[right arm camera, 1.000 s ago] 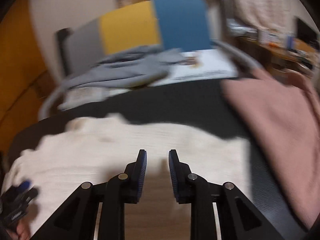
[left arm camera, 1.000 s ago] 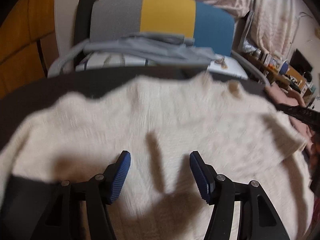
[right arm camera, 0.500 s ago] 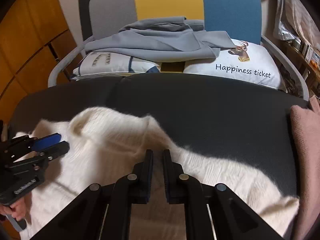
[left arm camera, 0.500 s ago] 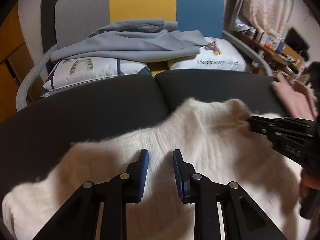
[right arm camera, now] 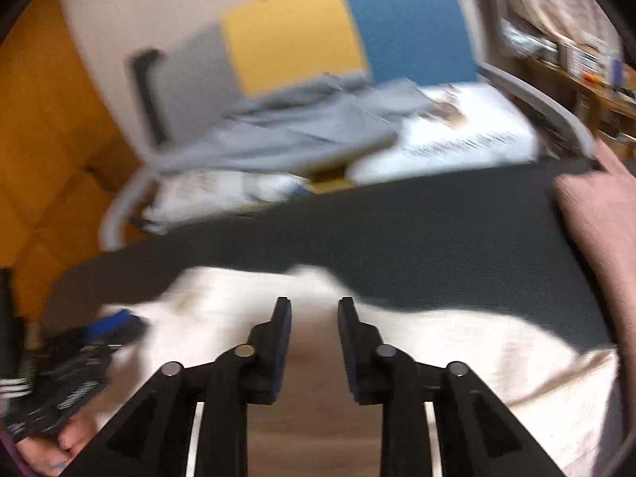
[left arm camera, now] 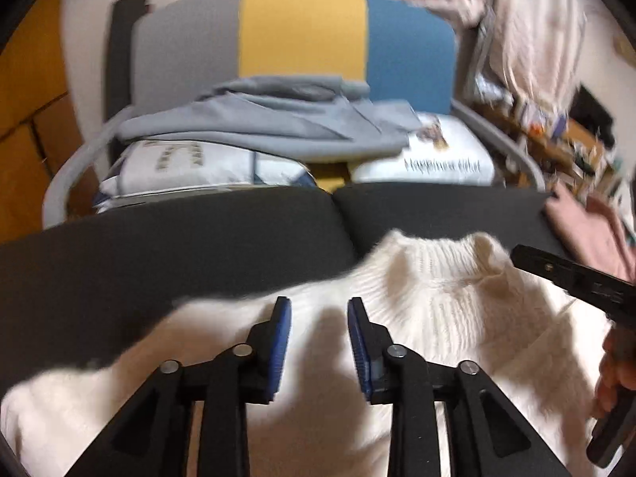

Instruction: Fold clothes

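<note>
A cream knitted sweater (left arm camera: pixel 437 290) lies spread on a dark grey cushioned surface (left arm camera: pixel 159 246), its ribbed collar (left arm camera: pixel 437 246) towards the far side. My left gripper (left arm camera: pixel 318 304) hovers over the sweater just left of the collar. Its jaws are opening and no cloth is pinched between the blue pads. My right gripper (right arm camera: pixel 314 303) is over the sweater (right arm camera: pixel 457 342) near its far edge; its jaws are also opening with nothing gripped. A black finger (left arm camera: pixel 572 274) of the right gripper reaches in beside the collar, with a person's hand (left arm camera: pixel 612 373) behind it.
Beyond the dark surface (right arm camera: pixel 437 230) stands a chair with a grey, yellow and blue back (left arm camera: pixel 302 31), holding a grey garment (left arm camera: pixel 278 127) and white printed pillows (left arm camera: pixel 437 163). A pink cloth (right arm camera: pixel 596 222) lies at the right edge. Orange wooden panels (right arm camera: pixel 47 139) are at left.
Both grippers narrowed their jaws half a second ago and now stand wider again. The sweater's far edge has drawn nearer, baring more dark surface, and both views have shifted sideways.
</note>
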